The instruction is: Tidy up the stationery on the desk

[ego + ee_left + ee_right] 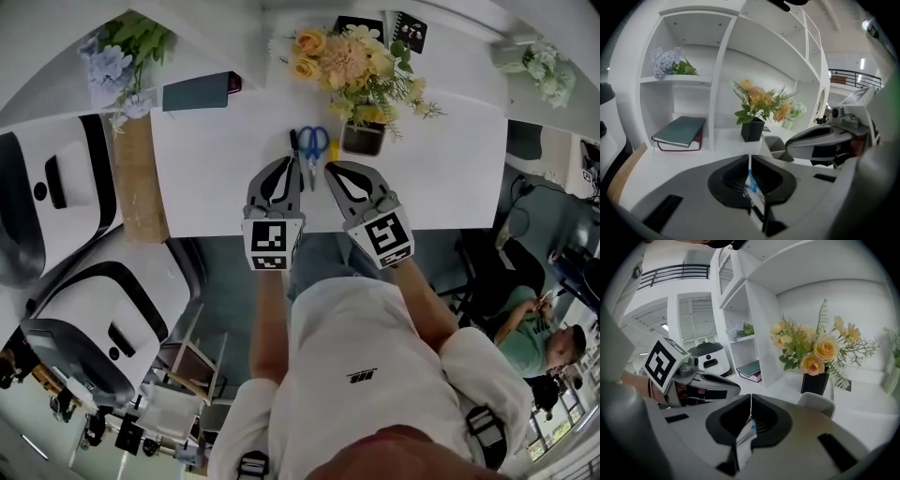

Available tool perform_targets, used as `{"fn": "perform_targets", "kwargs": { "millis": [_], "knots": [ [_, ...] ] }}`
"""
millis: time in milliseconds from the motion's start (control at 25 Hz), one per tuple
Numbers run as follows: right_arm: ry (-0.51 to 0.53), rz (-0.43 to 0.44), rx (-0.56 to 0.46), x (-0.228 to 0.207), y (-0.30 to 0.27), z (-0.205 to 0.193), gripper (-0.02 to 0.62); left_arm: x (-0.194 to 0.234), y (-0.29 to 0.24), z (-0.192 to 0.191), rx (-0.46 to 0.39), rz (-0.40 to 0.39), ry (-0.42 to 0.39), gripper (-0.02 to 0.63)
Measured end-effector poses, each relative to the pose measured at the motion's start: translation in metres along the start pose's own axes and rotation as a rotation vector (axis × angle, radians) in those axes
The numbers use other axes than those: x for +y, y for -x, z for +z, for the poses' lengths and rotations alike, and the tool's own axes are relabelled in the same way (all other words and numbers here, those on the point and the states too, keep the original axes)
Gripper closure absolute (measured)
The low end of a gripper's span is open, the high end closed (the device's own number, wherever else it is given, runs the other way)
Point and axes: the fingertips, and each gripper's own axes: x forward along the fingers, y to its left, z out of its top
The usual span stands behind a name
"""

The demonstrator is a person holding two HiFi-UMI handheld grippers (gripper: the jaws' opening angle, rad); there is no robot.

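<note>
On the white desk lie blue-handled scissors, a black pen just left of them and a small yellow item to their right. My left gripper and right gripper hover side by side just short of these items, both shut with nothing between the jaws. A grey compartmented holder stands ahead, near a black flower vase. In the gripper views the left gripper and the right gripper hide the stationery.
Yellow flowers overhang a dark square container at the desk's back. A dark green book lies in the shelf at the left. Marker cards stand at the back. A wooden strip borders the desk's left edge.
</note>
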Motion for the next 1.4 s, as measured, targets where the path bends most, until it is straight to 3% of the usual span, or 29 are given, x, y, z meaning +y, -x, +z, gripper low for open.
{"fn": "perform_targets", "kwargs": {
  "millis": [720, 1400],
  "knots": [
    [-0.010, 0.027, 0.079, 0.001, -0.043, -0.039, 0.598, 0.023, -0.056, -0.056, 0.141, 0.001, 0.014, 0.606],
    [-0.015, 0.003, 0.087, 0.002, -0.042, -0.044, 0.598, 0.030, -0.088, -0.074, 0.253, 0.006, 0.004, 0.606]
  ]
}}
